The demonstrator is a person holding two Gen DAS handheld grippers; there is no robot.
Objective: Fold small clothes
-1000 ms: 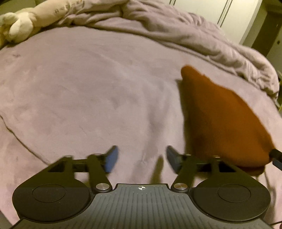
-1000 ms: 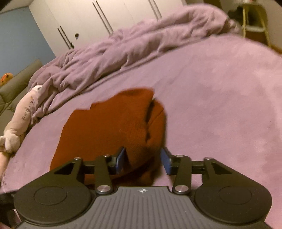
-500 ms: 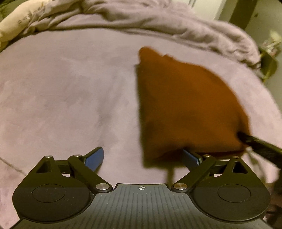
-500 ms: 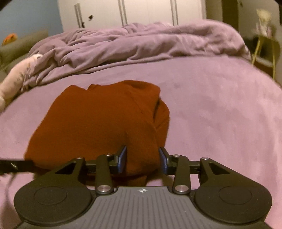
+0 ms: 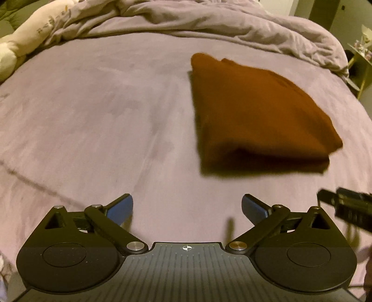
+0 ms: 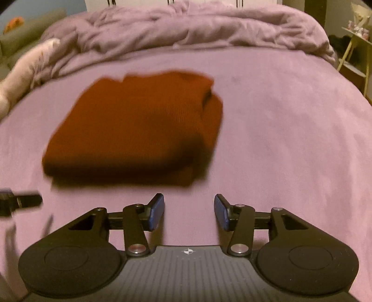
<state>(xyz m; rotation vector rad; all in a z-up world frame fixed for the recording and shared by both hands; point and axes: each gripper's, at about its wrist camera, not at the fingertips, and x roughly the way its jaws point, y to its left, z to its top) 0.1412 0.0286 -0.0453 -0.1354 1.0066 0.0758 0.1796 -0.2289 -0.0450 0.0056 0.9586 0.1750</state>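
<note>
Rust-brown folded garment (image 5: 255, 111) (image 6: 139, 125) lay flat on the purple bed (image 5: 104, 111) (image 6: 290, 127), ahead of both tools. Left gripper (image 5: 187, 209) had its jaws spread wide and held nothing; right gripper (image 6: 189, 212) likewise had its jaws apart, just short of the garment's near edge. Rumpled duvet (image 5: 220, 21) lay beyond.
</note>
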